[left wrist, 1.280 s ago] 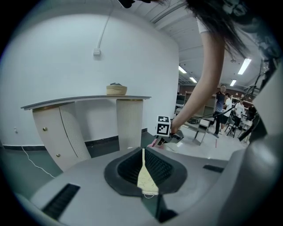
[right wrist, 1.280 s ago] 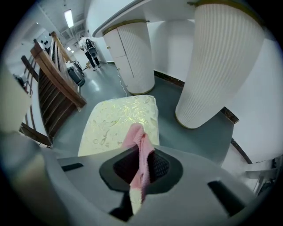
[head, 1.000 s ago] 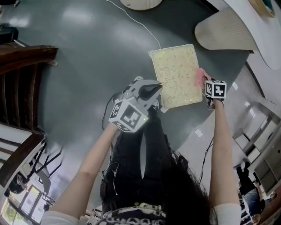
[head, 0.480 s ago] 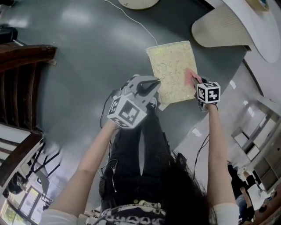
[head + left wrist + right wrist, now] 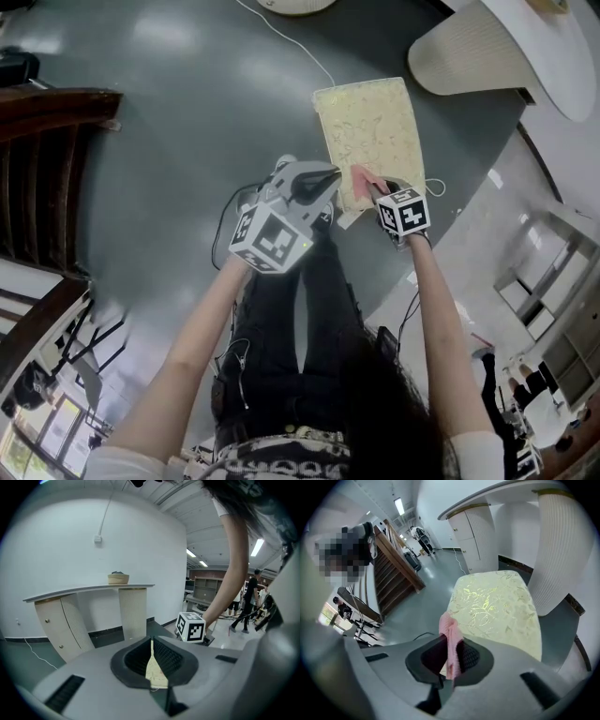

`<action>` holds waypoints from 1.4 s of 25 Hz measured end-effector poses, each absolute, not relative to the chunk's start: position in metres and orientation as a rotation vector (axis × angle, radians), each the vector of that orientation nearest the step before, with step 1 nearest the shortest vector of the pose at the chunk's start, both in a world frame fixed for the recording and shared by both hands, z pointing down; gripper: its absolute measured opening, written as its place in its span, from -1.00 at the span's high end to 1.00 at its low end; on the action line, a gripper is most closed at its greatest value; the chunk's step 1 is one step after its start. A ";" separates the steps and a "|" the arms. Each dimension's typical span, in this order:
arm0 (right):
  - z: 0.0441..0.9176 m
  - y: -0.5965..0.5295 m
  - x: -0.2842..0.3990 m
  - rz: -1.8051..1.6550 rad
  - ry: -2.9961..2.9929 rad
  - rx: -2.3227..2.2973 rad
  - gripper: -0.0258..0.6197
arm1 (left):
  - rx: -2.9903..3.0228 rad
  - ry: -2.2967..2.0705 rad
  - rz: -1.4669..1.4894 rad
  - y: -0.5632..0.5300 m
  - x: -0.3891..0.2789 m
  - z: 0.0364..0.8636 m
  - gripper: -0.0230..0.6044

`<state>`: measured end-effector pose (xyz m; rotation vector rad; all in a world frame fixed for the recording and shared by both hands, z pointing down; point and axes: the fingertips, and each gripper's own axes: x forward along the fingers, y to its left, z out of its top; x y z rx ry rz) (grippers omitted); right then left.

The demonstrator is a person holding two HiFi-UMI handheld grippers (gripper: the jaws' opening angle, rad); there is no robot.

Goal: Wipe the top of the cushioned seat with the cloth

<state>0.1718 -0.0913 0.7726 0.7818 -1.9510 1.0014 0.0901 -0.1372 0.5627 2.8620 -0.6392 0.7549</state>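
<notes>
The cushioned seat (image 5: 367, 127) is a pale yellow patterned pad on the grey floor, also filling the right gripper view (image 5: 497, 606). My right gripper (image 5: 451, 657) is shut on a pink cloth (image 5: 449, 634), which hangs over the seat's near edge. In the head view the cloth (image 5: 363, 177) lies on the seat's near-left part, ahead of the right gripper (image 5: 380, 190). My left gripper (image 5: 328, 178) sits at the seat's near-left corner. Its jaws (image 5: 152, 663) are closed on a thin wedge of the seat's pale fabric edge (image 5: 153, 670).
A white cable (image 5: 292, 47) runs across the floor to the seat's far corner. Dark wooden stairs (image 5: 42, 169) stand at the left. A ribbed white cabinet (image 5: 469, 52) rises just right of the seat, its column (image 5: 562, 550) close by. The person's legs (image 5: 300, 319) are below.
The right gripper has carried the pink cloth from the seat's right edge across to its near-left part. The left gripper has stayed at the seat's corner.
</notes>
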 end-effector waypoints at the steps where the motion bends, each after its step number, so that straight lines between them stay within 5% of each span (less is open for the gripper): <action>1: 0.775 -0.087 0.167 1.007 -1.955 0.774 0.89 | 2.857 -0.641 0.756 -0.134 0.090 0.564 0.88; 14: 0.804 -0.053 0.152 0.988 -1.918 0.707 0.89 | 2.833 -0.633 0.760 -0.106 0.090 0.582 0.88; 35: 0.805 -0.067 0.349 1.061 -1.633 1.152 0.89 | 2.851 -0.468 0.771 -0.090 0.124 0.590 0.88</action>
